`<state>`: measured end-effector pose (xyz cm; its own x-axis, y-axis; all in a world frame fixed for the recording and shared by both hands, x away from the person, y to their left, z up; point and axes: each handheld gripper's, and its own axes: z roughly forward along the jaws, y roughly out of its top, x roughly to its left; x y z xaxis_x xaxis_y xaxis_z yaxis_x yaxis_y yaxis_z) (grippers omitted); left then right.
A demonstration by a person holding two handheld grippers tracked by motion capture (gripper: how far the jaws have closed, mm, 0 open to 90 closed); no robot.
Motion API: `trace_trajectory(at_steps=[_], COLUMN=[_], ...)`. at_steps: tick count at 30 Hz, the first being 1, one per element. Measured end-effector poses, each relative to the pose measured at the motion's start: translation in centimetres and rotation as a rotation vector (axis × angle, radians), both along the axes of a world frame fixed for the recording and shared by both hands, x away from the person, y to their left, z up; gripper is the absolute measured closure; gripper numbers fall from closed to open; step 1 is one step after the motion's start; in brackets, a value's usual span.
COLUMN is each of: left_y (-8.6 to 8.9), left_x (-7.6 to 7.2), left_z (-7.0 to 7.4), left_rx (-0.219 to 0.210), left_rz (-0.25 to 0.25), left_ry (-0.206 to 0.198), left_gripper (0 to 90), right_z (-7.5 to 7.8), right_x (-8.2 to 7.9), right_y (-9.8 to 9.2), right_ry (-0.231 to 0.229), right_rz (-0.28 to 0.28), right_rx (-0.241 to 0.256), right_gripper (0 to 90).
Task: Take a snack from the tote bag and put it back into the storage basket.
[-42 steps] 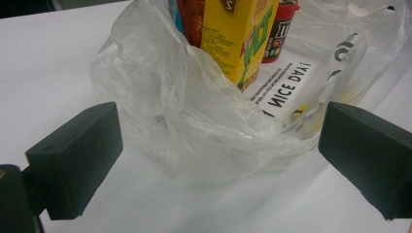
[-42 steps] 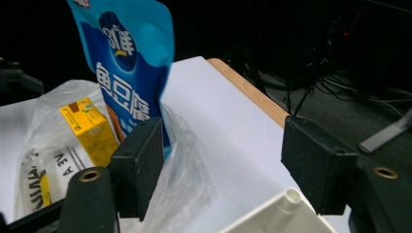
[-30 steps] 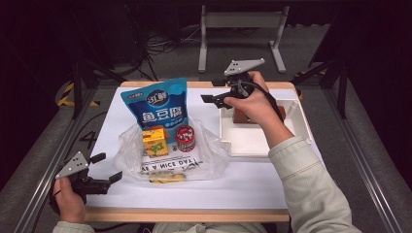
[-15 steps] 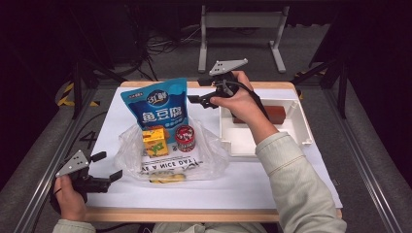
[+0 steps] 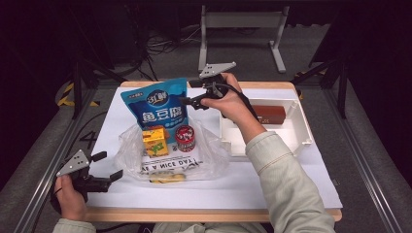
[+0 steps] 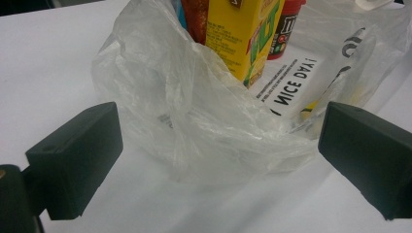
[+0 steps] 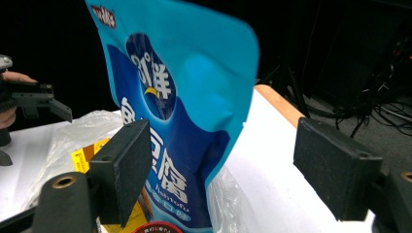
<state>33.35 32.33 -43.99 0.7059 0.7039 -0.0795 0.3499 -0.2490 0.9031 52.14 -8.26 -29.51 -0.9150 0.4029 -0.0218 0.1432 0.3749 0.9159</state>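
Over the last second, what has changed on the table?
The right gripper moved left from above the white tray to the blue snack pouch; its jaws stand open around the pouch's edge, nothing gripped. The left gripper stayed open near the plastic bag. Bag, pouch and tray kept their places.

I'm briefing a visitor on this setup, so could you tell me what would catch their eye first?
The tall blue snack pouch stands out, upright at the back of a clear plastic bag mid-table, with a yellow carton and red can before it. The right tool, open, sits beside the pouch's upper edge. The left tool, also open, waits by the bag's near-left corner.
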Motion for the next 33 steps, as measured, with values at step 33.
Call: trace_trajectory(at_steps=[33], left_y=[0.3], left_x=[-0.2], left_z=[-0.2], left_rx=[-0.010], left_rz=[0.002], left_ry=[0.001], left_gripper=[2.8], right_z=[-4.4], right_x=[1.1], right_y=[5.4], right_ry=[0.004], right_rz=[0.103], right_rx=[-0.018], right_gripper=[24.3])
